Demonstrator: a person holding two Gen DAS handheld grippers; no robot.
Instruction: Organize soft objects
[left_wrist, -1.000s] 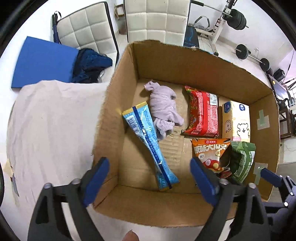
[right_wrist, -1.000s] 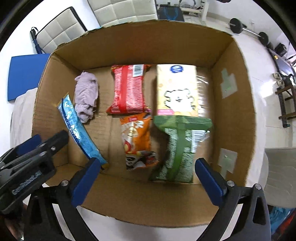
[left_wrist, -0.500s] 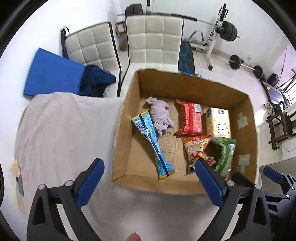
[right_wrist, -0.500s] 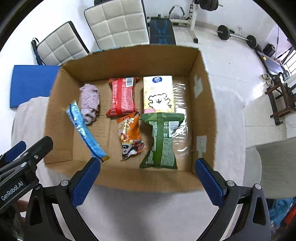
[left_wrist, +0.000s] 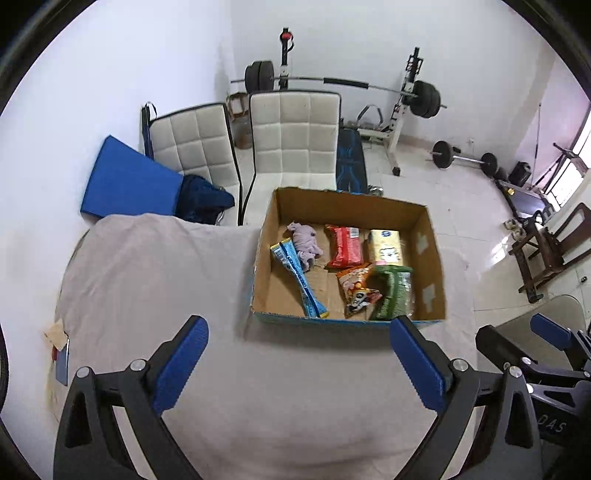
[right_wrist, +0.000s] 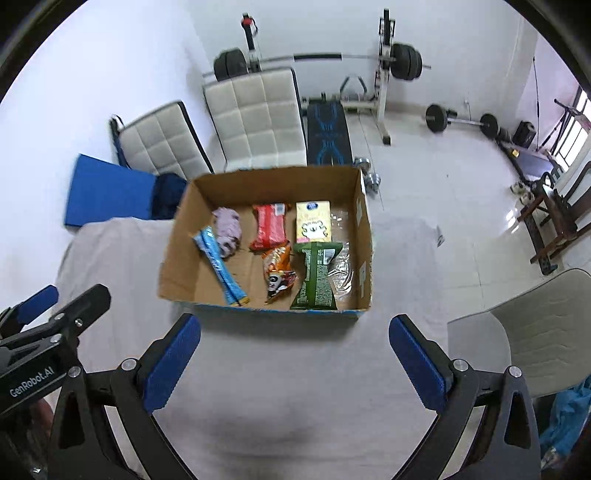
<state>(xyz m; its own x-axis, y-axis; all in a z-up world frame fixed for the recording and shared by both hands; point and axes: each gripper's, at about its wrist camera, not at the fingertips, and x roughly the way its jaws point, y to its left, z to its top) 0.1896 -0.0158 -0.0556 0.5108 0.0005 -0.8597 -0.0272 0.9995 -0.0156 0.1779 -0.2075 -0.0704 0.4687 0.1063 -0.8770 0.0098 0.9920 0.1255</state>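
From the left wrist, the left gripper (left_wrist: 297, 354) hangs empty, jaws apart, the cardboard box (left_wrist: 430, 254) ahead holding a lilac cloth (left_wrist: 304, 242) and snack packets.

From the right wrist, the right gripper (right_wrist: 293, 352) gapes likewise; packing looks finished, so the next move is probably withdrawal.

A cardboard box (right_wrist: 364, 236) is set on the cloth-covered counter (right_wrist: 295, 387), toward its far edge. Inside, along the far wall, a crumpled cloth (right_wrist: 228, 230), a snack packet (right_wrist: 271, 226) and a tissue pack (right_wrist: 313, 221) are ranged from left to right. A long stick-shaped packet (right_wrist: 220, 266) is laid diagonally left of and just in front of the cloth. In front of the snack packet a chip bag (right_wrist: 277, 272) is placed, and to its right a larger pouch (right_wrist: 315, 277), apparently overlapping the tissue pack's near end. Behind the box two padded chairs (left_wrist: 258, 144) are stood side by side, with a weight bench (left_wrist: 351, 110) behind them.
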